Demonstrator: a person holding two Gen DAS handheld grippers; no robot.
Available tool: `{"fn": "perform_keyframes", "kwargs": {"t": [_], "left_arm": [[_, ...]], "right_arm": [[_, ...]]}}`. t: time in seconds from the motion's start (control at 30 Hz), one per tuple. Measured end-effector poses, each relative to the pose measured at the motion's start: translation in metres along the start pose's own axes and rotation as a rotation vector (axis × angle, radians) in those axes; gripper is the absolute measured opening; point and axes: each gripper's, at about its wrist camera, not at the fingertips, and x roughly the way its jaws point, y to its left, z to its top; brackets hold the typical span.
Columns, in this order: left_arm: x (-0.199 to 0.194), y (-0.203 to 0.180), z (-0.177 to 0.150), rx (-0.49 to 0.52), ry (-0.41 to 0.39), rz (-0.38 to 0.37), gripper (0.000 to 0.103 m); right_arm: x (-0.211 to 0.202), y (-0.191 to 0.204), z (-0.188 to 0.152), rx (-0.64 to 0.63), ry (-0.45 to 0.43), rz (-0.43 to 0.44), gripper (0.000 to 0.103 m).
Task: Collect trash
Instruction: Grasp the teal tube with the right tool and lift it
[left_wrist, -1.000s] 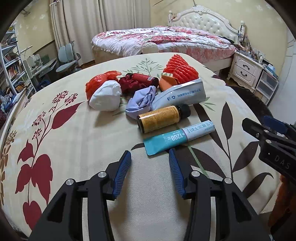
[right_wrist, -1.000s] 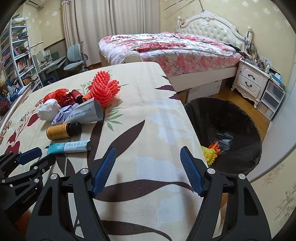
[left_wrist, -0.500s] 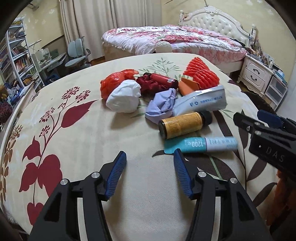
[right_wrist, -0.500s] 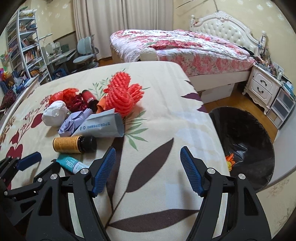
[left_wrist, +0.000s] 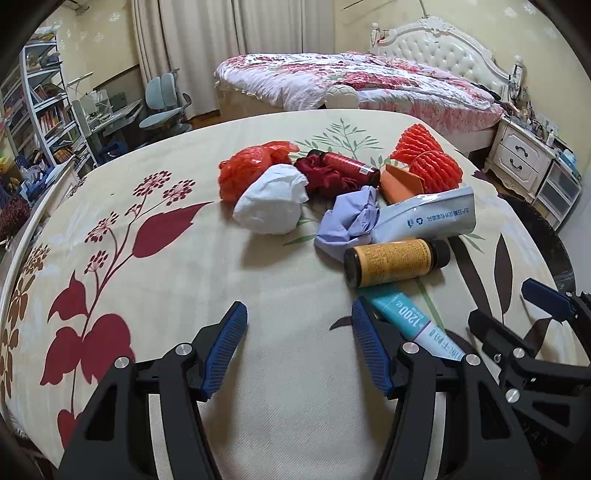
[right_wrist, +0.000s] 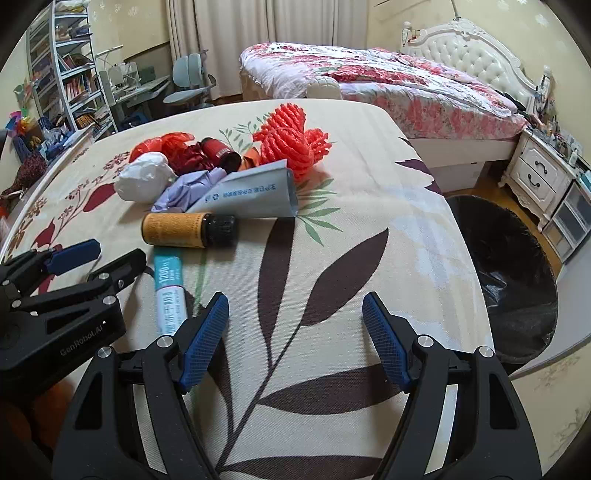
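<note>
Nearest the camera, left gripper (left_wrist: 299, 343): its jaws are opening, nothing between them, hovering over bare tablecloth (left_wrist: 184, 266) just short of the teal tube.
Beside it, right gripper (right_wrist: 295, 339): its jaws are also spreading, holding nothing, sitting over the leaf print on the bin side of the teal tube.
Teal tube (left_wrist: 410, 317): it is lying flat, right against the left gripper's right finger; likely light and squashy, so I'd be pinching it across the flatter middle.
Just beyond the teal tube, amber bottle (left_wrist: 395, 262): it is resting on its side, looking rigid and prone to rolling; taking it across the labelled barrel seems safest.
Behind the bottle, grey pouch (left_wrist: 424, 221) and lilac wad (left_wrist: 351, 225): both are looking soft and weightless, grabbable anywhere.
Farther past the teal tube, white wad (left_wrist: 271, 201), red bag (left_wrist: 247, 168), orange netting (left_wrist: 424, 162): all crumpling easily.
Off the table edge, black bin (right_wrist: 506, 273): it is waiting on the floor, well away from the teal tube.
</note>
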Motion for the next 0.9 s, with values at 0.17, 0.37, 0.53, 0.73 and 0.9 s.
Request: {"fn": "perform_keyframes", "kwargs": {"t": [0.17, 0.37, 0.53, 0.73, 0.9], "left_arm": [[-0.008, 0.019, -0.008, -0.010, -0.019, 0.044, 0.061], [-0.008, 0.041, -0.010, -0.057, -0.017, 0.074, 0.061], [-0.009, 0.054, -0.011, -0.085, -0.025, 0.078, 0.061], [-0.010, 0.056, -0.012, -0.096, -0.031, 0.074, 0.061], [-0.012, 0.053, -0.011, -0.090, -0.040, 0.063, 0.063]], "right_arm": [[-0.008, 0.019, 0.002, -0.049, -0.022, 0.031, 0.073], [-0.002, 0.046, 0.005, -0.111, -0.013, 0.061, 0.070], [0.008, 0.058, 0.004, -0.140, 0.001, 0.055, 0.057], [0.001, 0.058, -0.001, -0.158, 0.003, 0.070, 0.027], [-0.004, 0.048, -0.007, -0.143, 0.006, 0.065, 0.022]]}}
